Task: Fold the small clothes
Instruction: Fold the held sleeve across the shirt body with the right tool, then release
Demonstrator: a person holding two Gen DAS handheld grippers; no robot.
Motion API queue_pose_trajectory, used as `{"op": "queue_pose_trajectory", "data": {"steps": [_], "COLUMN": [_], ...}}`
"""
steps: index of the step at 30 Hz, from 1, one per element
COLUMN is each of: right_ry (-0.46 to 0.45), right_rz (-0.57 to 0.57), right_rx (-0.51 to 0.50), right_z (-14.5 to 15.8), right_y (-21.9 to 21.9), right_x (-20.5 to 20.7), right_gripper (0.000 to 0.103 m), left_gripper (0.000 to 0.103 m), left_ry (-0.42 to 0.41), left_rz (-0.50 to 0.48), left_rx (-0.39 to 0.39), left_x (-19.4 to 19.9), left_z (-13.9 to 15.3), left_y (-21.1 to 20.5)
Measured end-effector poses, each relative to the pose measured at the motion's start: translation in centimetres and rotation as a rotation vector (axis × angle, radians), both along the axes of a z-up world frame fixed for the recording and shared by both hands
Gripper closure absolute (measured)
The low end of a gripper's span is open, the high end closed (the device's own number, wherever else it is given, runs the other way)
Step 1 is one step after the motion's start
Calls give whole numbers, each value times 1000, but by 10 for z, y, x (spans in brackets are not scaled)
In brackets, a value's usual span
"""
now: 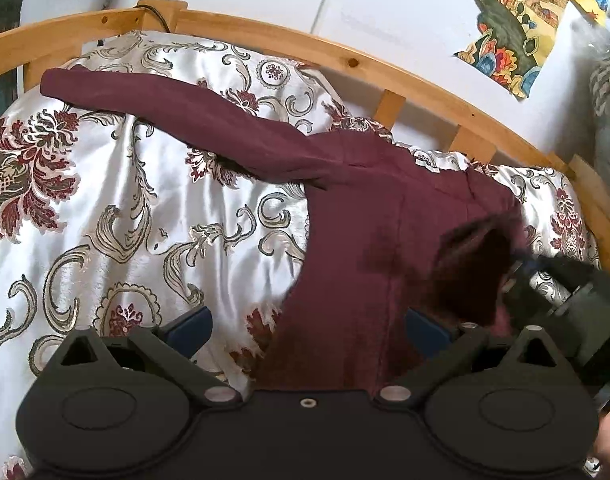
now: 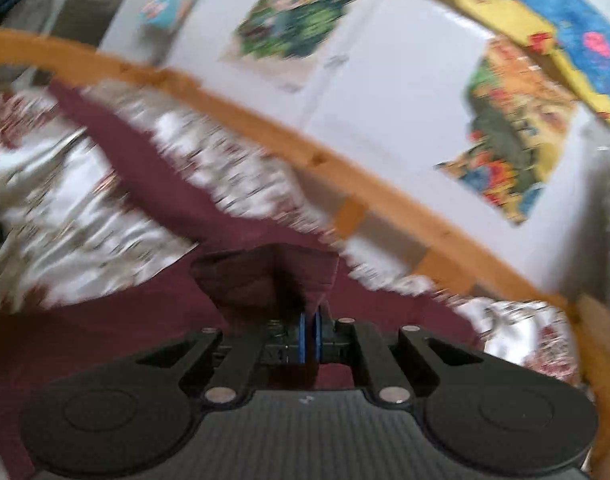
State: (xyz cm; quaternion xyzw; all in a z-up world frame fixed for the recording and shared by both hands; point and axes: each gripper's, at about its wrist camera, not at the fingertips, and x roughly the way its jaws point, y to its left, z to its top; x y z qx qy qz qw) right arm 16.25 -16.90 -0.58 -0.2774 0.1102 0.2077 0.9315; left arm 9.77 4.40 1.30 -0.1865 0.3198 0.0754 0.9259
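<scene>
Early days on this fold. The maroon long-sleeved top [image 1: 369, 216] lies on the bed, spread over the floral satin bedspread [image 1: 117, 208], with its body running from the middle of the left wrist view down toward the camera. One long sleeve [image 1: 177, 116] is stretched out flat, reaching toward the far left near the wooden bed rail [image 1: 265, 36], and nothing has been done to it yet.

The right tool [image 2: 309, 312] has its blue pads pinched tight together on a bunched flap of the maroon cloth, which rises in a tent shape just ahead of the fingers. In the left wrist view that tool comes in from the right edge as a dark blur, with a lifted lump of the fabric at its tip, over the right side of the garment. My read is that this is the other sleeve or the right edge being carried across the body, the first fold under way, though the blur stops me saying which part it is.

The left tool [image 1: 308, 330] stands wide, its blue fingers either side of the lower hem area, gripping nothing.

Still to come, as I judge it: laying this flap down, bringing the outstretched sleeve in, then folding the body up.
</scene>
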Motion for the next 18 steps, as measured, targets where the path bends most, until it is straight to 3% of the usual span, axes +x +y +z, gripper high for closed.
{"op": "queue_pose_trajectory", "data": {"steps": [5,9,13,18], "right_ry": [68,141,272,455], "right_rz": [52,104,161,225], "right_rx": [-75,-109,-69,31], "right_z": [-31,-40,-41,-31], "right_y": [10,12,-1,-26], "right_x": [-18,-28,-50,-57], "right_gripper": [96,86,40,18], "left_gripper": [1,1,1,1], "left_ry": [-29,-63,-95,-90], "left_rz": [-7,-20,-44,-93], "left_rx": [31,49,79,90], "left_x": [4,15,31,57], "left_z": [0,3,8,-4], "left_y": [-1,-2,-7,-19]}}
